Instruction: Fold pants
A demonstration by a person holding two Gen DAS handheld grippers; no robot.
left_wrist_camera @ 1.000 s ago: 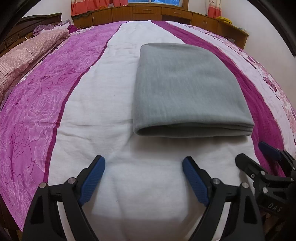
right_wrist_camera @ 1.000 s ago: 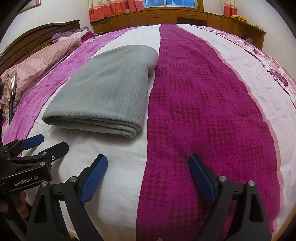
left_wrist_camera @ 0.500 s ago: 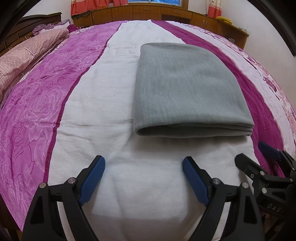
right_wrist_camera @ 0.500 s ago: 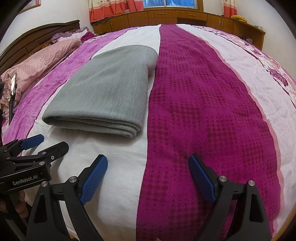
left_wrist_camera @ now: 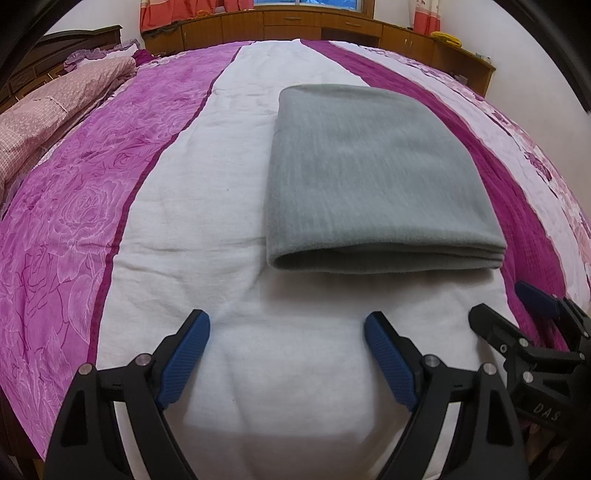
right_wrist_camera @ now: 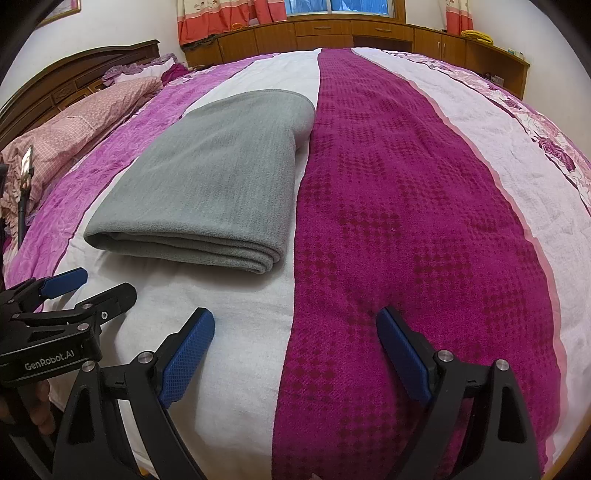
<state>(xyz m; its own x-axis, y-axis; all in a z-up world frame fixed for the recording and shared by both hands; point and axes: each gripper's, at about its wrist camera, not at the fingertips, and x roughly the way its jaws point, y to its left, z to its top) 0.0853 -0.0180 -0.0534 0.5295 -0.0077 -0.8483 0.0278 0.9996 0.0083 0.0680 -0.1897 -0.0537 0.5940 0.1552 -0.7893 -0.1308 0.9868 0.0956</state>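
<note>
Pink checked bedding (left_wrist_camera: 48, 110) lies bunched at the far left by a dark wooden headboard (right_wrist_camera: 74, 74), well apart from the work area and out of the way. Next comes the bedspread (left_wrist_camera: 74, 229), running in long stripes: rose-patterned magenta, then white, then deep crimson, then pale floral toward the right edge. It gives a broad, soft, flat surface, probably chosen so the garment can be laid out and creased without sliding. Left gripper (left_wrist_camera: 286, 332) hovers over the white stripe, jaws spread wide with nothing between the blue pads (left_wrist_camera: 184, 360); released, touching no cloth. Grey pants (left_wrist_camera: 369, 177) sit just beyond it, mostly on the white stripe with the right edge lying along the crimson one. They form 1 compact rectangle; stacked layer edges show at the near right corner, a rounded fold at the near left. No leg or waistband hangs loose, so the folding looks finished or nearly so. Right gripper (right_wrist_camera: 295, 332) hangs to the right of the bundle, over the seam of white and crimson, likewise wide apart and empty. Both tools stand clear on the near side, which reads as a hands-off pause. Wooden cabinets (right_wrist_camera: 351, 33) and orange curtains (right_wrist_camera: 229, 18) line the far wall.
</note>
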